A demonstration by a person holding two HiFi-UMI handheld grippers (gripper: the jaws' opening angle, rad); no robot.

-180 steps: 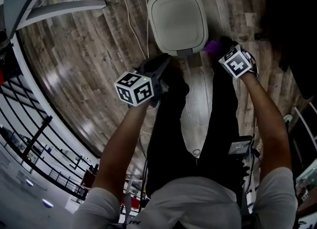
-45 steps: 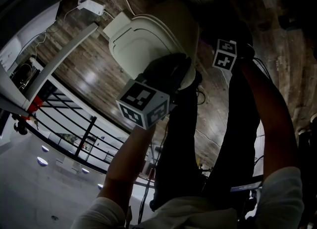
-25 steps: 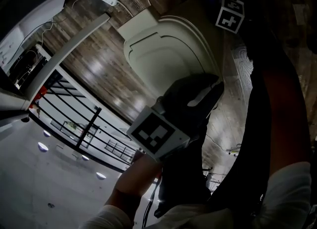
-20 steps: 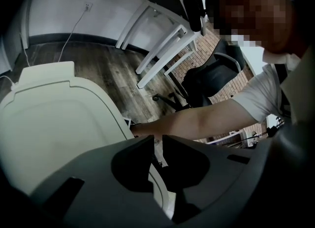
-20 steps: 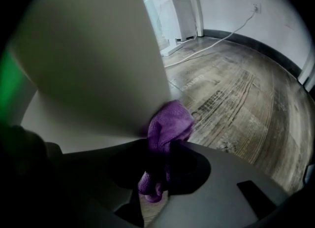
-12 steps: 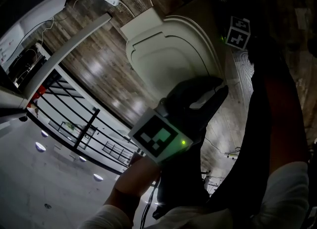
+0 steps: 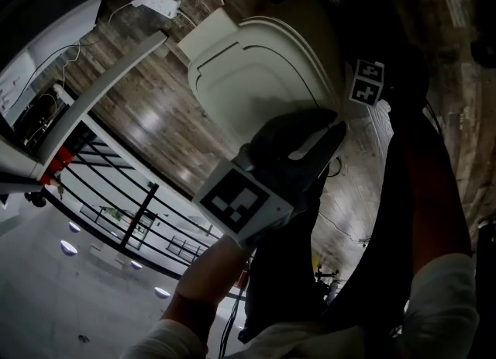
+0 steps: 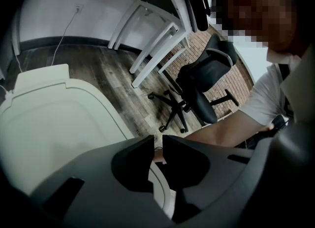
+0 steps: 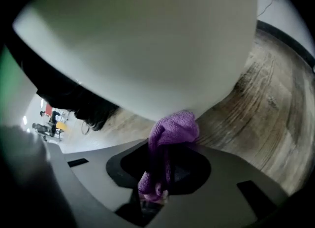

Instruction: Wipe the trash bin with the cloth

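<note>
While the right gripper's [image 9: 170,149] jaws clamp the cloth [image 9: 174,128] against the trash bin's [image 9: 147,40] side — left gripper's [image 8: 156,146] jaws together, empty, by its top — wiping looks underway, not finished.

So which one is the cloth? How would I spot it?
Find the big pale bin standing on the wood floor. At its side, the right gripper pinches a small bunched-up cloth. It is the only purple thing there; everything around it is white, grey or brown.
</note>
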